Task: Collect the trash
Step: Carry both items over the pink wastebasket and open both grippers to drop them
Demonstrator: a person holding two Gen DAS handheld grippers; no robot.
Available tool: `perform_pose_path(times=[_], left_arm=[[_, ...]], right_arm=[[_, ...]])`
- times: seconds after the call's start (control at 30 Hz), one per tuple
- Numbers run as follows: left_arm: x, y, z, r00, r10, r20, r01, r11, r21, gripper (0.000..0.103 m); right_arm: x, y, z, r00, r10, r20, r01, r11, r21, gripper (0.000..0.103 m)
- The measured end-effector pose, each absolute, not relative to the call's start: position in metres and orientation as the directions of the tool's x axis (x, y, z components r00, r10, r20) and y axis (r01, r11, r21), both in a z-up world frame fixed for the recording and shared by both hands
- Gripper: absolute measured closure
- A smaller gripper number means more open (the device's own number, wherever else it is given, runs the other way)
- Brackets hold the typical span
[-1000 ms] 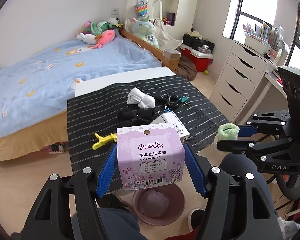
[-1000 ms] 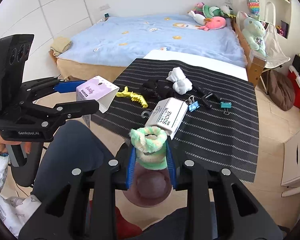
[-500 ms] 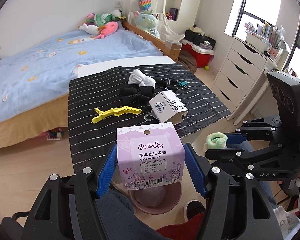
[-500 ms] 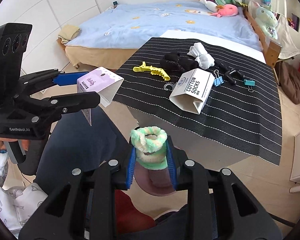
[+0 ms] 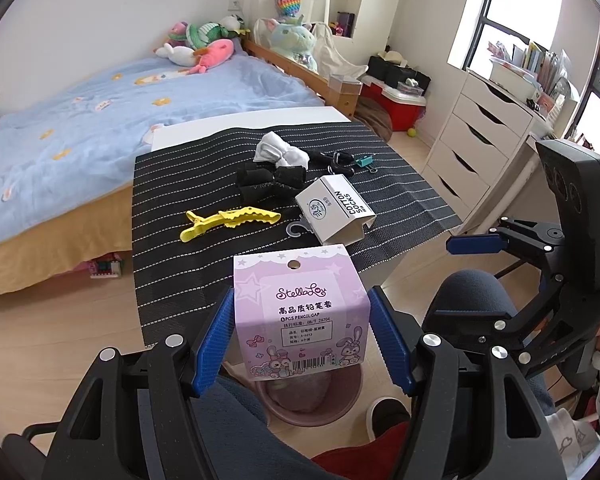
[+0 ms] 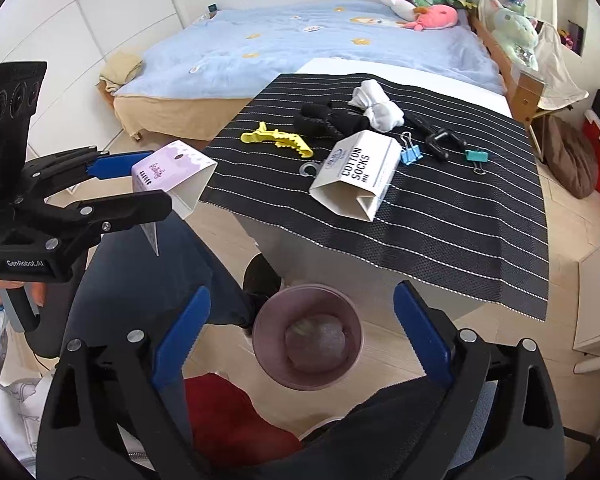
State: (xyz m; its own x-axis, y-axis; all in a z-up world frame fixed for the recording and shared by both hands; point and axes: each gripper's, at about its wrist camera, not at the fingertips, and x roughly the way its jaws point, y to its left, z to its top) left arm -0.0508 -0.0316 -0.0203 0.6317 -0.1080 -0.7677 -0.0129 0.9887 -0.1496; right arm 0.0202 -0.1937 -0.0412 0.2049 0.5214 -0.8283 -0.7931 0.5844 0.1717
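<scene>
My left gripper is shut on a purple pencil-cap box, held over the floor in front of the table; it also shows in the right wrist view. My right gripper is open and empty, directly above a mauve trash bin on the floor. A green fuzzy item lies inside the bin. The bin's rim shows below the box in the left wrist view. A white "Cotton Socks" box lies on the striped black mat.
On the mat lie a yellow hair clip, black socks, white socks, binder clips and a black clip. A bed stands behind the table, white drawers at the right. The person's legs are near the bin.
My right gripper has opened and the green fuzzy item has dropped into the bin. Both grippers have drawn back from the table. The left still holds the purple box.
</scene>
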Motion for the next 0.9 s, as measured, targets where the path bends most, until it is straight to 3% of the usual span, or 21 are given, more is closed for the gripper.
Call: perform_pose_path(times=[0.9], left_arm=[[-0.042, -0.064, -0.028, 0.578, -0.175, -0.797, 0.086, 0.984, -0.154, 0.037]], right_arm=[[0.036, -0.242, -0.029, 0.31, 0.499, -0.809, -0.716, 0.682, 0.146, 0.008]])
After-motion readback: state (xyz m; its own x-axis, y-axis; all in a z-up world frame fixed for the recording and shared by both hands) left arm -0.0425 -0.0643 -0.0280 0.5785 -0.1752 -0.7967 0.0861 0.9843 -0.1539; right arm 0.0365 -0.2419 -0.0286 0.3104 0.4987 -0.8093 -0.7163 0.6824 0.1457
